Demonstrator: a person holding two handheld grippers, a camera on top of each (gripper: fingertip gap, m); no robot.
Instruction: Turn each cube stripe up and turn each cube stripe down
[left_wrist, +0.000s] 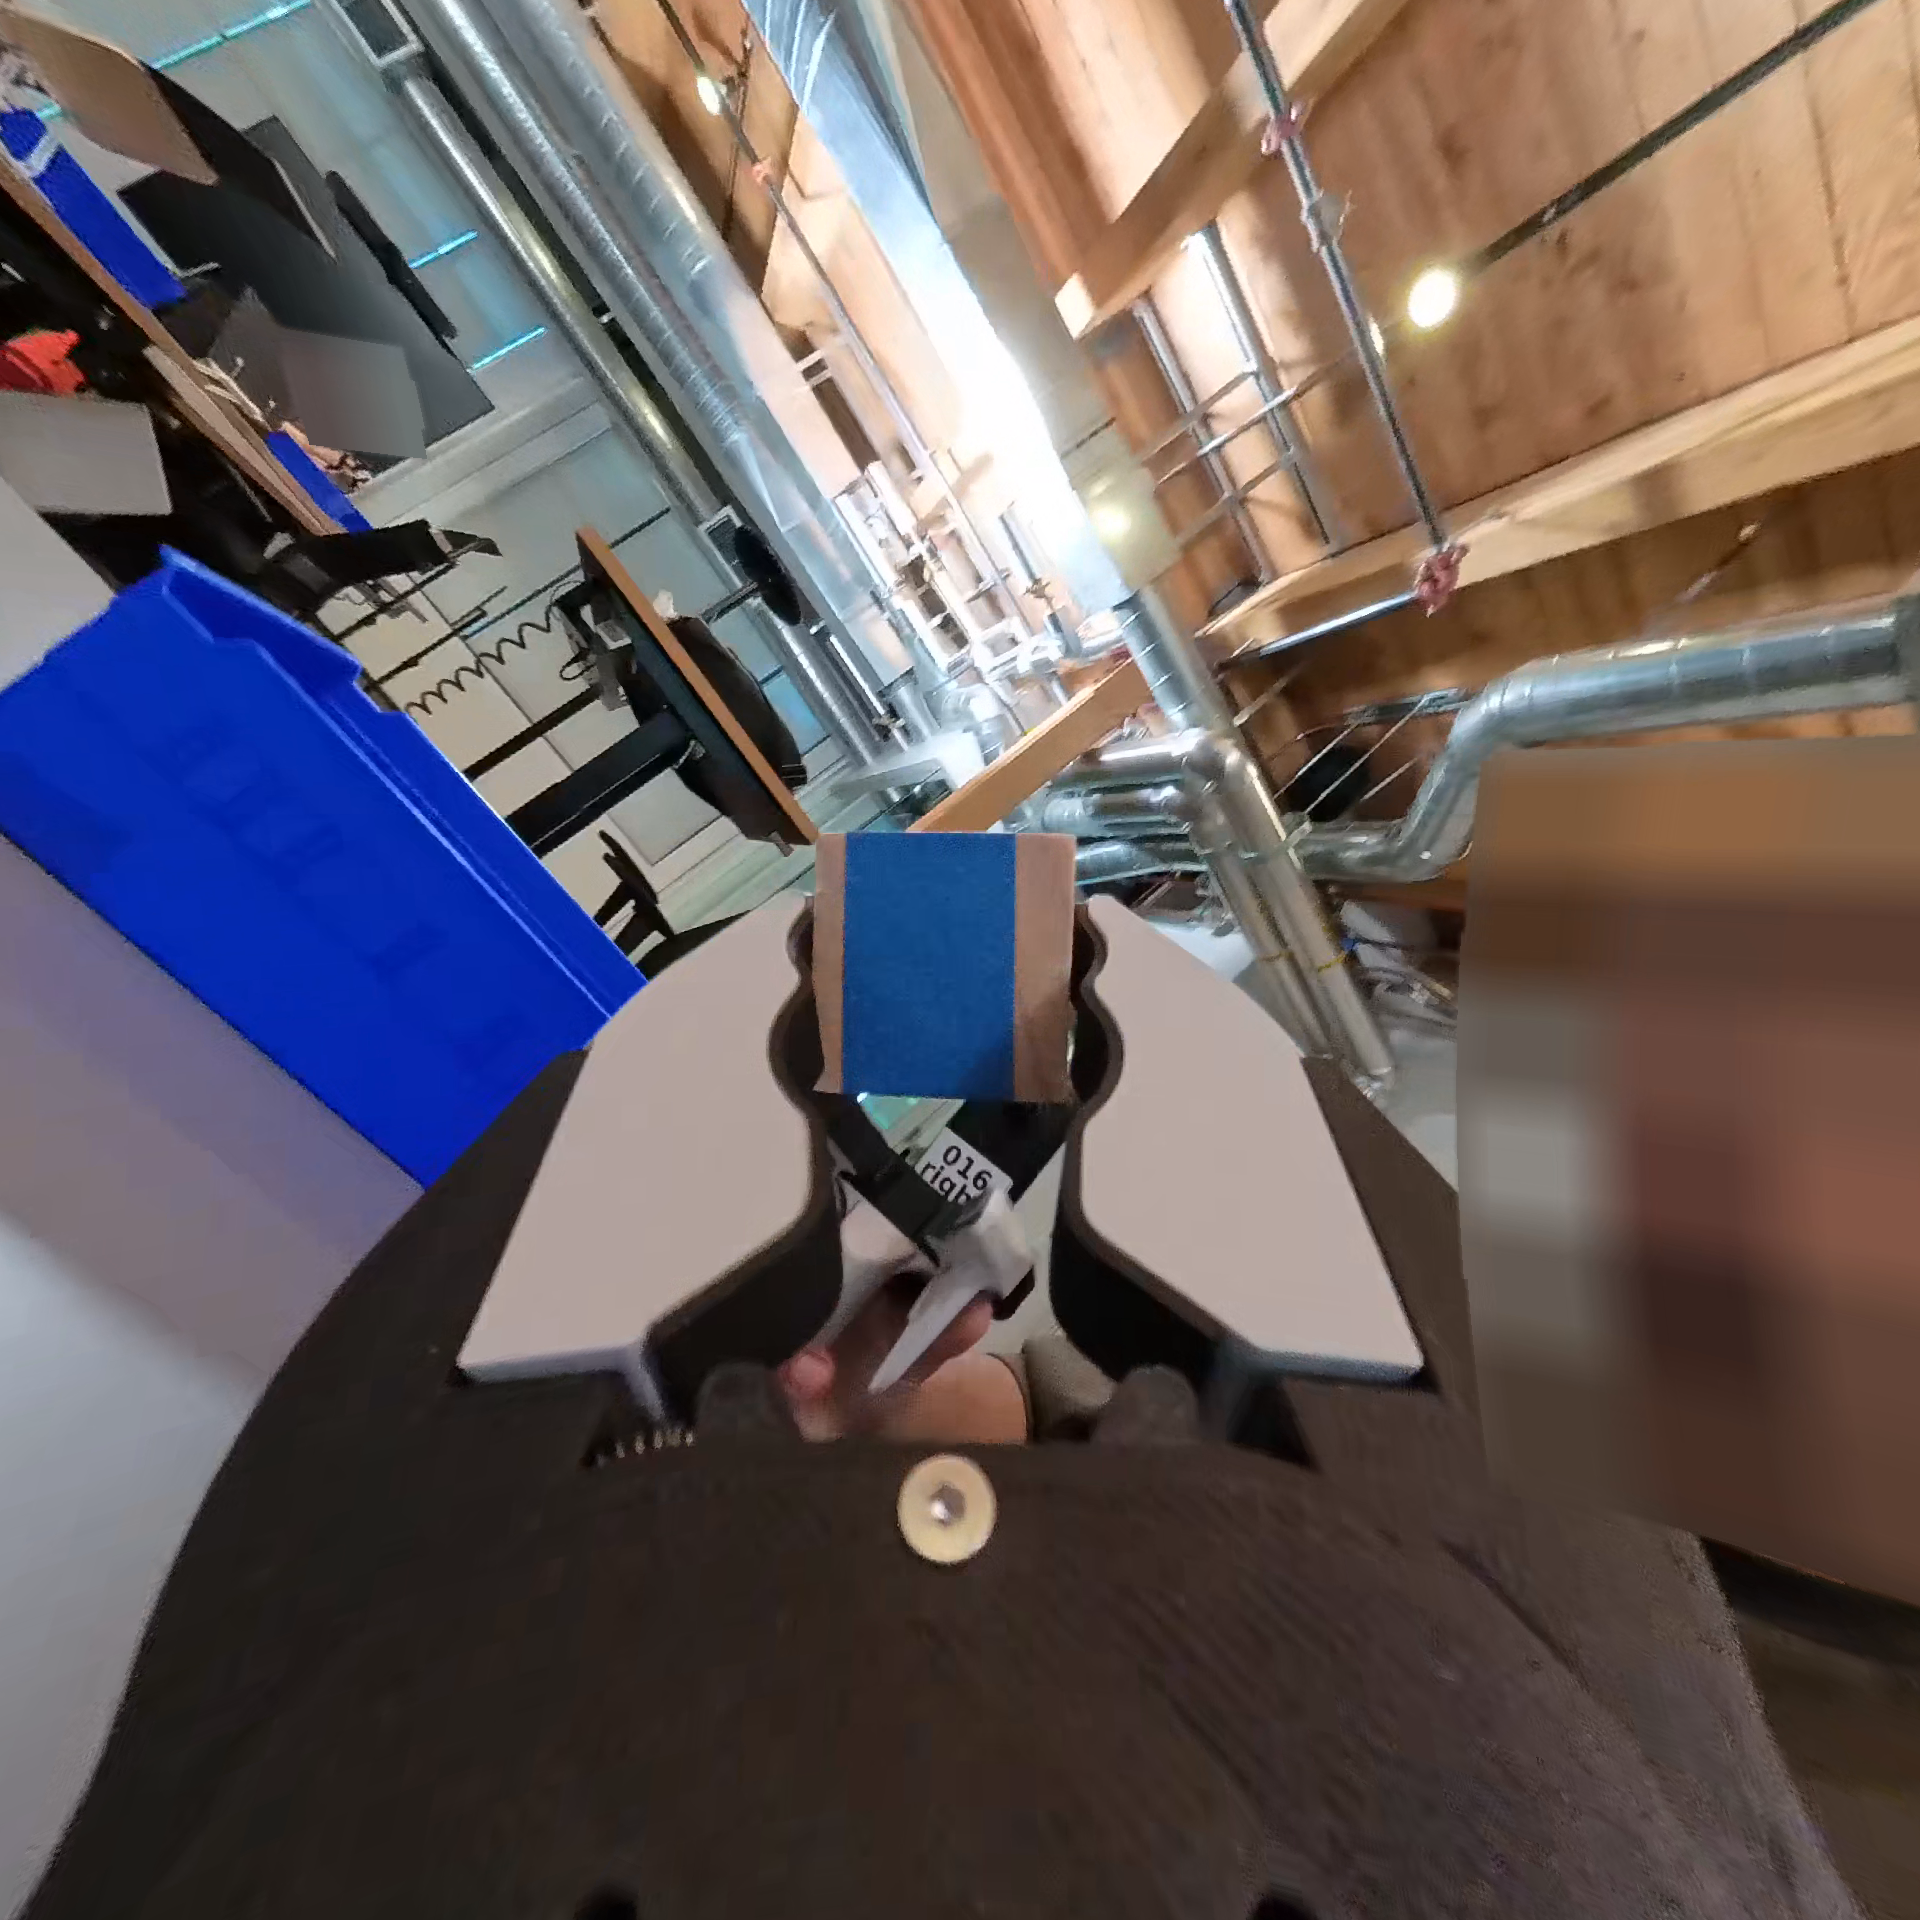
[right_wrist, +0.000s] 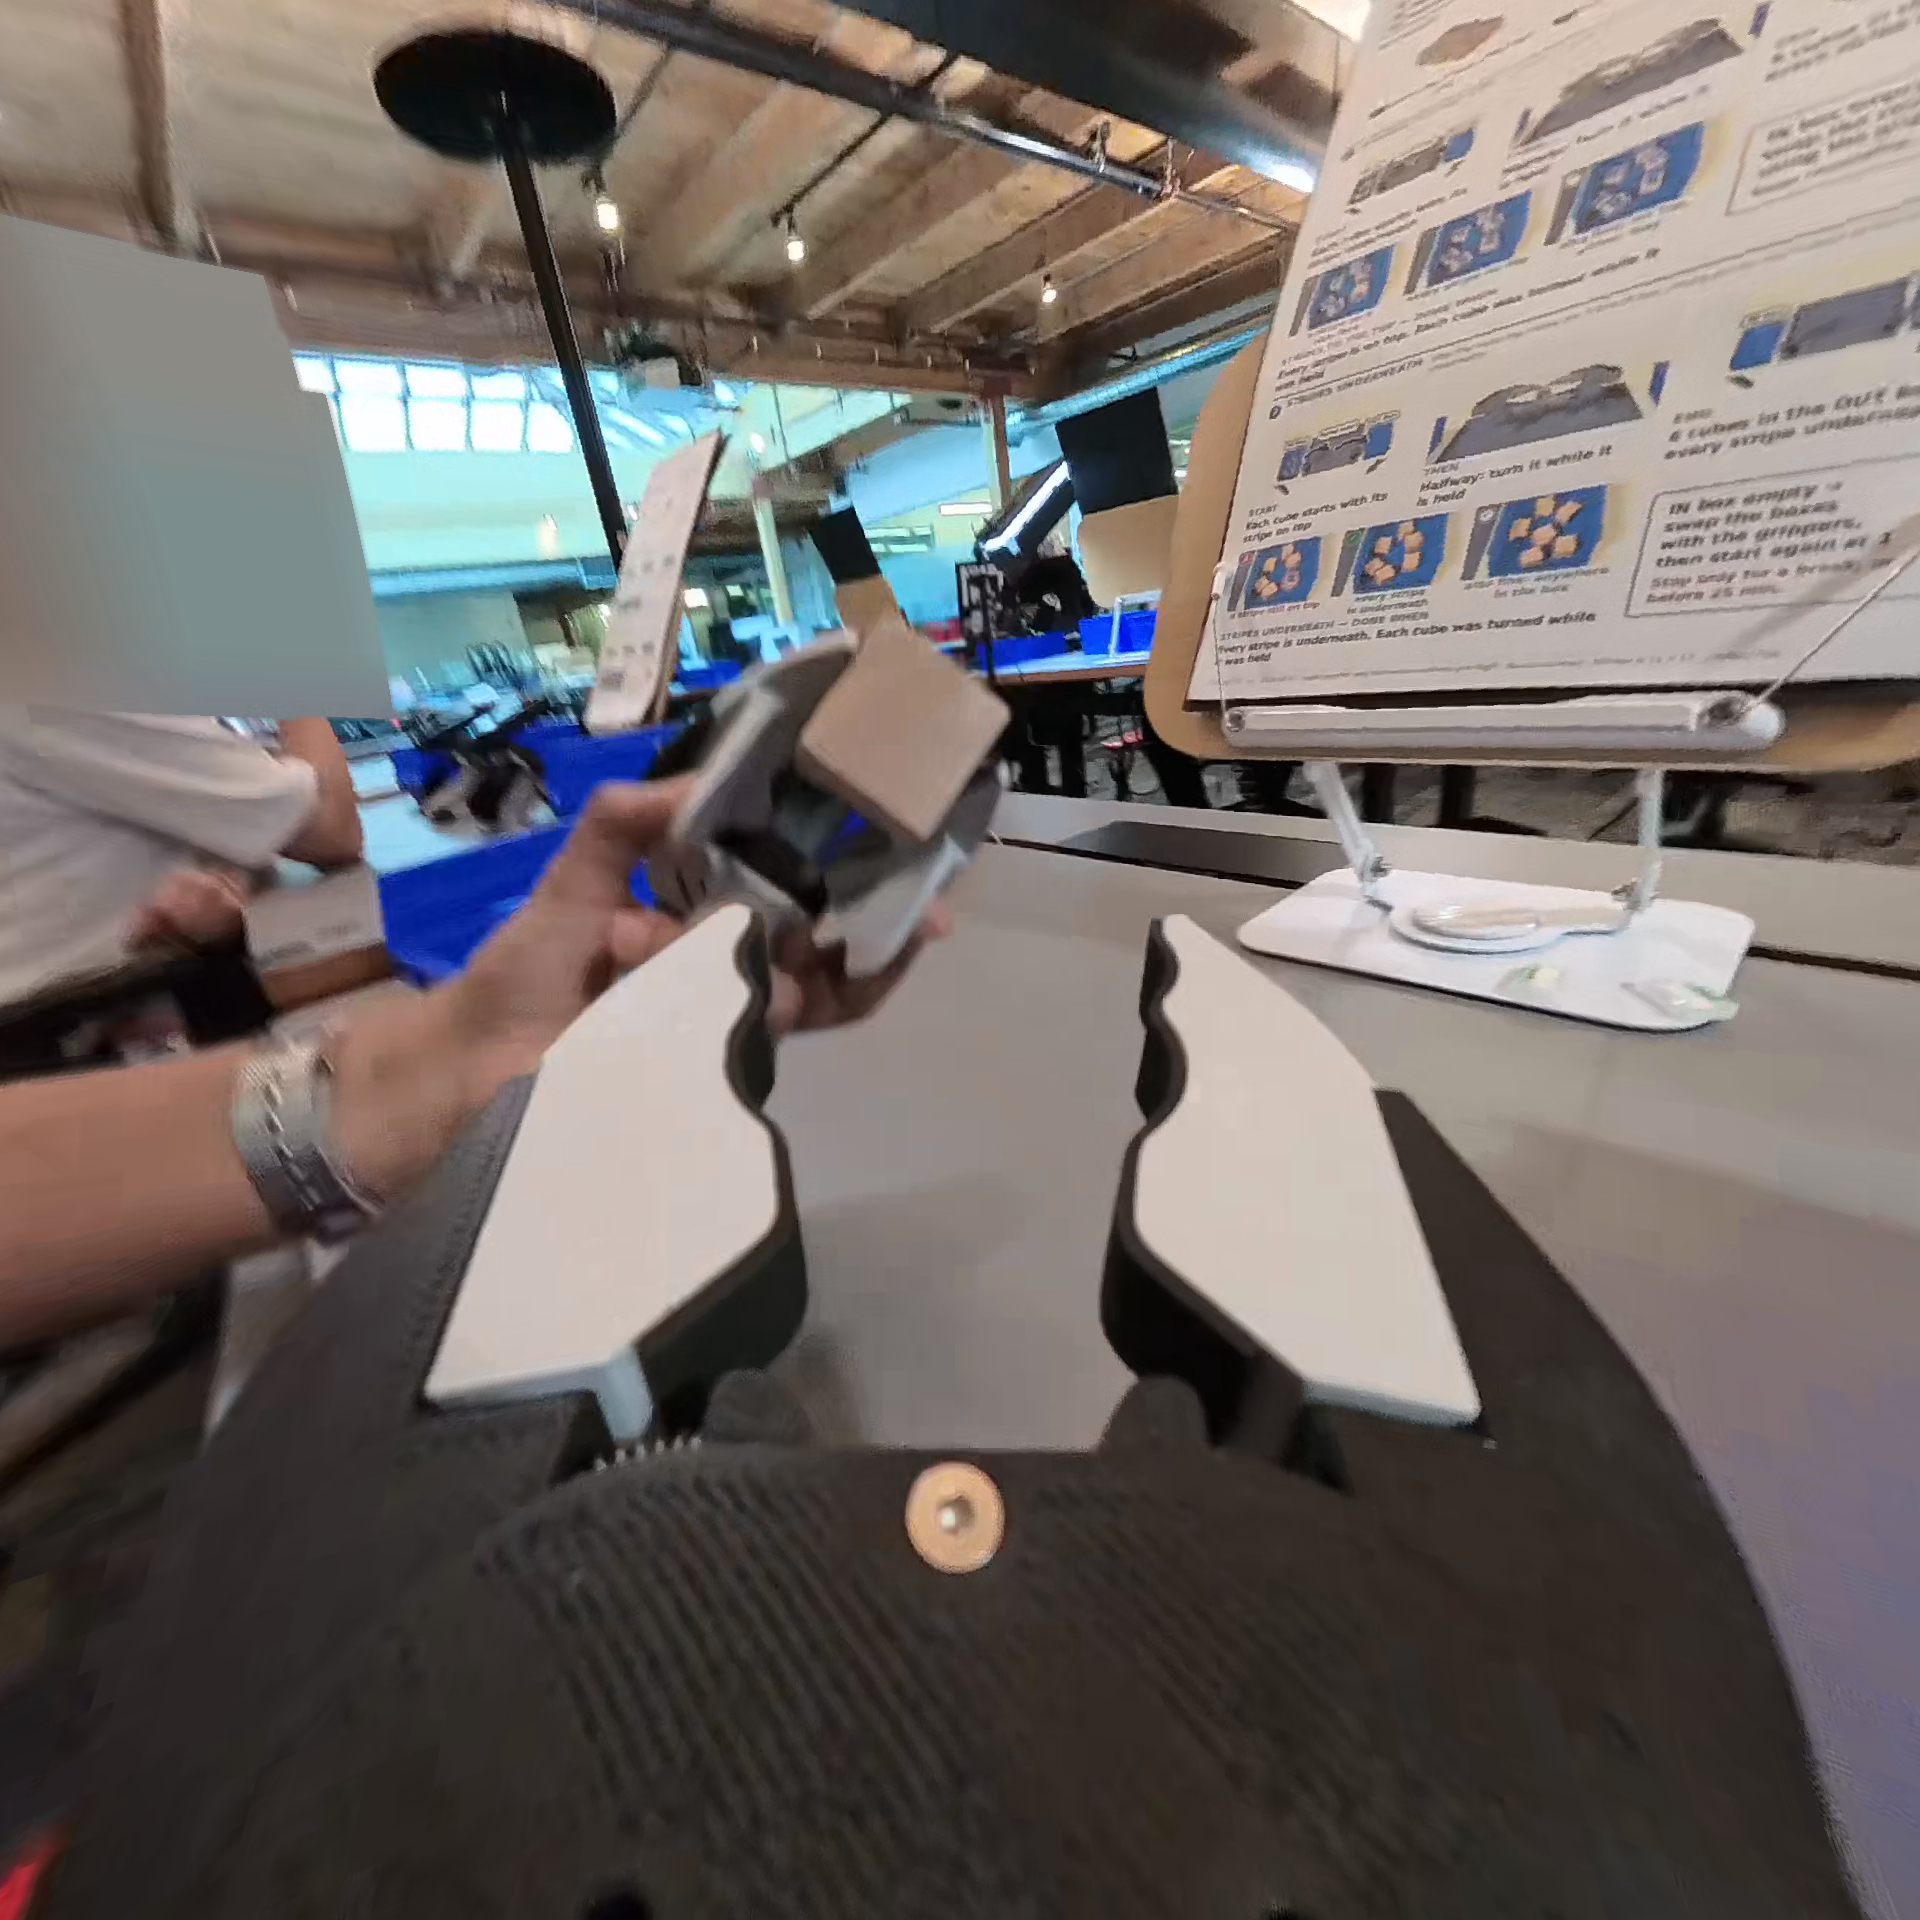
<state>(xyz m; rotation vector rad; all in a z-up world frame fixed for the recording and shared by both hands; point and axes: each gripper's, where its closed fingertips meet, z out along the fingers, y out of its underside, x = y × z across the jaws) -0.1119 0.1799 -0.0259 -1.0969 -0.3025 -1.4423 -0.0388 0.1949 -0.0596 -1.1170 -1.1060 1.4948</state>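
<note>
Left wrist view: my left gripper (left_wrist: 940, 977) pinches the small brown wooden cube with a blue stripe (left_wrist: 940, 971) at the very tips of its fingers, held aloft, stripe facing the camera; I judge it could slip.

Right wrist view: my right gripper (right_wrist: 956, 982) gapes wide, empty, above the grey tabletop (right_wrist: 1558, 1195); a misaligned grab could knock the cube loose. Here its faces show plain brown.

Timber ceiling (right_wrist: 935, 260); silver ducts (left_wrist: 644, 312); grey table (right_wrist: 1558, 1143)

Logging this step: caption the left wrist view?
Left gripper shut on a cube, blue stripe facing the camera, blue bin at left.
</note>
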